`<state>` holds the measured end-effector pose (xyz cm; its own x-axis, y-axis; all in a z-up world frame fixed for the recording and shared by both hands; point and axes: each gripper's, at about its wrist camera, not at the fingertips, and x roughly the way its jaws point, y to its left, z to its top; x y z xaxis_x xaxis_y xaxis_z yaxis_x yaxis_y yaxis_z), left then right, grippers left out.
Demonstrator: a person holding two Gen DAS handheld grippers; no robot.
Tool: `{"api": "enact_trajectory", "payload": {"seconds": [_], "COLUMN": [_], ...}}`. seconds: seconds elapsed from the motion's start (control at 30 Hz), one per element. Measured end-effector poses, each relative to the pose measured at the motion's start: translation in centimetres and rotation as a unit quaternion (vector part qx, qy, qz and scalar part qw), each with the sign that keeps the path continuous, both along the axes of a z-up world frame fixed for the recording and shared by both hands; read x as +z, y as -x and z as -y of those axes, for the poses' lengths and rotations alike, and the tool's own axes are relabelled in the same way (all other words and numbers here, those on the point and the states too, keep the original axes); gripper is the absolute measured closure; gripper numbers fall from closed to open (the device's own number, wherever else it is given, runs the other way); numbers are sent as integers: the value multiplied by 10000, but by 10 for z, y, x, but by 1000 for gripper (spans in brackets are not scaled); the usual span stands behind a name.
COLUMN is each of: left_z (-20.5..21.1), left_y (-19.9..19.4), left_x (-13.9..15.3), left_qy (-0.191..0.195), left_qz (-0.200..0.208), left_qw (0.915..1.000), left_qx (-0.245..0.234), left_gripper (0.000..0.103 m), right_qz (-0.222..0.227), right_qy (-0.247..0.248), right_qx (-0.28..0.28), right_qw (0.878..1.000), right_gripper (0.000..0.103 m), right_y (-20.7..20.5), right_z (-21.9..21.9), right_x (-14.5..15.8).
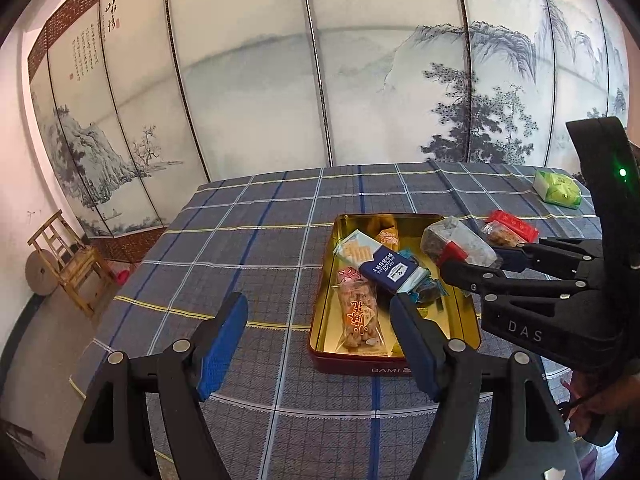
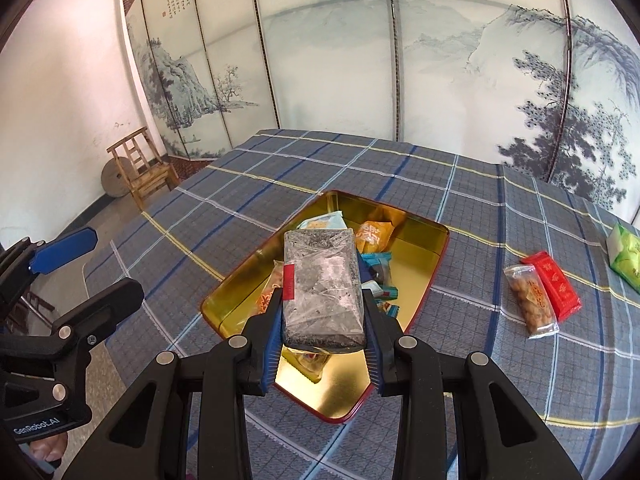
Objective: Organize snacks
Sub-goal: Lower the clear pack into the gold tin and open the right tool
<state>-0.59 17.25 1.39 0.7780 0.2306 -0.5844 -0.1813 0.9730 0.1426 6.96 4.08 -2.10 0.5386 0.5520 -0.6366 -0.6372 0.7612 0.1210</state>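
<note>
We note the right gripper (image 2: 322, 344) closed on a clear-wrapped dark grey rectangular snack block (image 2: 322, 292), its blue pads (image 2: 271, 354) pressing both long sides; the block hangs above the open gold-lined red rectangular tin (image 2: 420, 248), over its near half; in the left wrist view the same block (image 1: 460, 242) shows at the tin's (image 1: 400, 366) right edge, held by the right gripper (image 1: 472, 264) that reaches in from the right; the left gripper (image 1: 320, 336) stands with jaws well apart and nothing between them, its right finger (image 1: 416, 344) in front of the tin's near rim, its left finger over bare cloth; the tin rests on a blue-grey plaid tablecloth (image 2: 280, 168) and already holds several packets, among them a dark blue and white cracker pack (image 1: 380, 264), an orange-printed clear pack of fried twists (image 1: 358, 312) and an orange wrapped sweet (image 2: 374, 236); outside the tin, to its right, we see a clear bag of brown fried bites (image 2: 530, 302) touching a red rectangular packet (image 2: 558, 286), and farther right a green and white packet (image 2: 626, 256) near the table edge; a wooden chair (image 2: 142, 168) stands by the white wall beyond the table.
</note>
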Motion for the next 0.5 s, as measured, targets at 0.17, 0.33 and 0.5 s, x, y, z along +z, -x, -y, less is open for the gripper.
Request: {"api": "enact_trajectory", "payload": {"seconds": [0.17,0.33,0.5], "left_z": [-5,-9,-11], "left_y": [1,0,-1], "left_x": [-2,-5,-9], "left_qy": [20,46,56], "left_qz": [-8,-56,-101], "left_qw": [10000,10000,9999], "left_qx": [21,56,85], "left_gripper": [32,32,32], "right_qz": [15,0,-24], "right_qy": [29,57,111], "right_qx": [30,56,92], "right_qw": [10000,10000,9999], "right_gripper": [67,67,67], "right_y": [2,2,2], "right_z": [-5,-9,-14], "right_x": [-1,-3,-8]}}
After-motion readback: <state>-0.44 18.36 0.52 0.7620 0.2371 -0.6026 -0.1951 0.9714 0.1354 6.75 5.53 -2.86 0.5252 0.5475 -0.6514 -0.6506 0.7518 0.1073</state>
